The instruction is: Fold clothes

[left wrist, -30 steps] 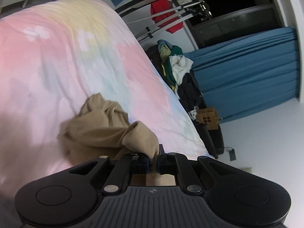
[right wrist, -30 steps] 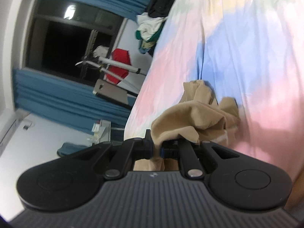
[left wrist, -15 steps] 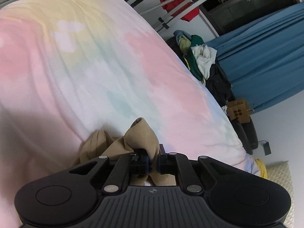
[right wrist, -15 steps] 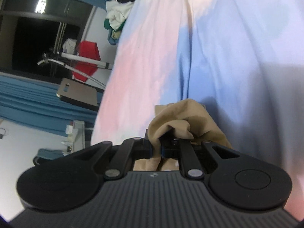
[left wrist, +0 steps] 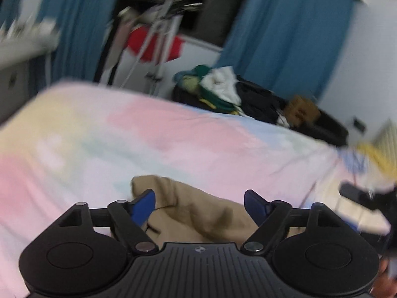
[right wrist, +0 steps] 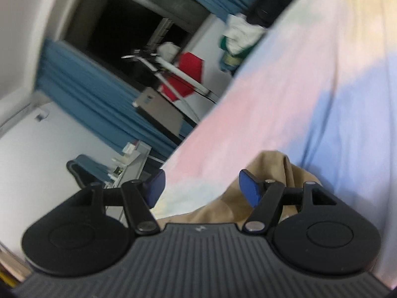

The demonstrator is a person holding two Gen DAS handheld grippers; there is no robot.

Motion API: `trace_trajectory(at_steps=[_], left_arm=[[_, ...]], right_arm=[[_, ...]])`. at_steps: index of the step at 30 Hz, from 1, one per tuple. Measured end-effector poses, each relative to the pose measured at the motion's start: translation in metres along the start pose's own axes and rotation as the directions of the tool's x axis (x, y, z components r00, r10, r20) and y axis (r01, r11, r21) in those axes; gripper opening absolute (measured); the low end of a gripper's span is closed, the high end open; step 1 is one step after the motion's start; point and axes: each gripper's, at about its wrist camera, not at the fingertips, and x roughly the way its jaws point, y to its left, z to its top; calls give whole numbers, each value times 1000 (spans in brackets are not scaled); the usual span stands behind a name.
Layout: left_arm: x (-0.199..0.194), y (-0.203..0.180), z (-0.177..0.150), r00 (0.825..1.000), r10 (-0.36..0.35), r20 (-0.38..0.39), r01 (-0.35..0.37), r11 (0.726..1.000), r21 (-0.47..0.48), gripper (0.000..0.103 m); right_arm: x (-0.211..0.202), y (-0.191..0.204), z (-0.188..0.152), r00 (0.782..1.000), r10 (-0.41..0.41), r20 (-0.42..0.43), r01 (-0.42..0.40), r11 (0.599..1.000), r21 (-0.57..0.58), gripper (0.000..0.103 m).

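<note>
Clutter rings the bed: blue curtains, a drying rack with a red garment hung on it, and a dark pile of clothes just beyond the far edge of the pastel bedspread. Right wrist view shows the same rack, red garment and curtains, tilted. Both views are motion-blurred.

Tan garment lies crumpled on the bedspread, close under the left gripper; nothing stands between it and the fingers. Left jaws are spread wide, blue pads apart, holding nothing; cloth shows in the gap but is not pinched. Right gripper is likewise spread wide and empty, the tan garment lying below and partly behind its right finger, bedspread beyond.

Change from half a second ago: both grippers were then clamped on a bunch of the tan cloth; both have since let go. The left view has swung up, taking in more of the room.
</note>
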Motion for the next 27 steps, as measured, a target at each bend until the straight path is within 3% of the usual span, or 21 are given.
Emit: trace_trajectory(at_steps=[4, 8, 11, 14, 20, 27], left_arm=[[14, -14, -12, 999, 31, -31, -27, 992, 119, 81], [36, -19, -24, 992, 93, -82, -79, 984, 160, 80], [37, -24, -26, 992, 100, -76, -87, 983, 165, 80], [35, -29, -30, 993, 94, -70, -80, 980, 180, 80], [6, -35, -41, 995, 87, -39, -78, 977, 201, 80], [-44, -37, -51, 998, 62, -17, -58, 981, 188, 80]], right_arm=[[14, 18, -12, 990, -141, -10, 134, 956, -260, 69], [45, 14, -26, 963, -263, -62, 222, 900, -376, 68], [54, 15, -40, 942, -332, -53, 272, 845, -460, 68], [46, 26, -48, 944, -329, -38, 264, 818, -511, 68], [18, 48, -50, 958, -288, 5, 250, 822, -512, 67], [-10, 59, -60, 948, -309, 73, 301, 798, -522, 67]])
